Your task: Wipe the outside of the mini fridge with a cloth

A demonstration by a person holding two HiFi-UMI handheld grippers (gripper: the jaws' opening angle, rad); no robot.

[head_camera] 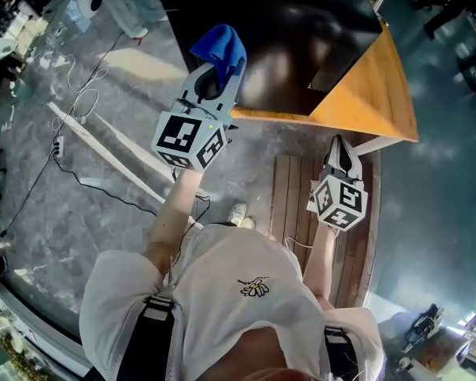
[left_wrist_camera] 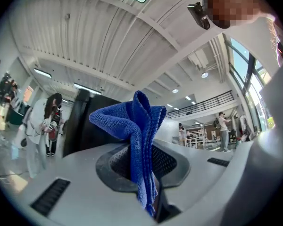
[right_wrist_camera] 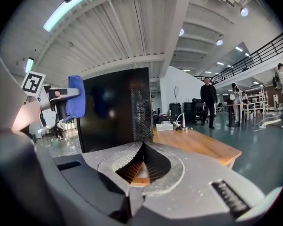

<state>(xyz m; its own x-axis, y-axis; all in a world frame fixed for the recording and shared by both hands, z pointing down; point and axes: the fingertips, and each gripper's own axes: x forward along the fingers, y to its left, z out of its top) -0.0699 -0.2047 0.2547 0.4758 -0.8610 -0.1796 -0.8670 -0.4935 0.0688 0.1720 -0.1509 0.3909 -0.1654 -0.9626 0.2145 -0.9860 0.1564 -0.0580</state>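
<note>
Two grippers are held up in front of the person, well apart from each other. The left gripper (head_camera: 214,82) is raised by the near left corner of the mini fridge (head_camera: 285,46), a black box standing on the wooden worktop (head_camera: 373,94). Its jaws are pinching a blue cloth (head_camera: 220,48). In the left gripper view the folded cloth stands up between the pads and one strip hangs down toward the camera, with the fridge's dark side behind it at left. I cannot tell whether the cloth touches the fridge.

The right gripper (head_camera: 339,148) is lower and to the right, just near of the worktop's near edge and pointing toward it. Its jaws are pressed together at the tips with nothing between them. In its own view the fridge shows a glossy black face and a perforated panel beside it, while bare wood runs off to the right.

Below, a white cable (head_camera: 79,101) trails over the grey floor (head_camera: 103,205).
</note>
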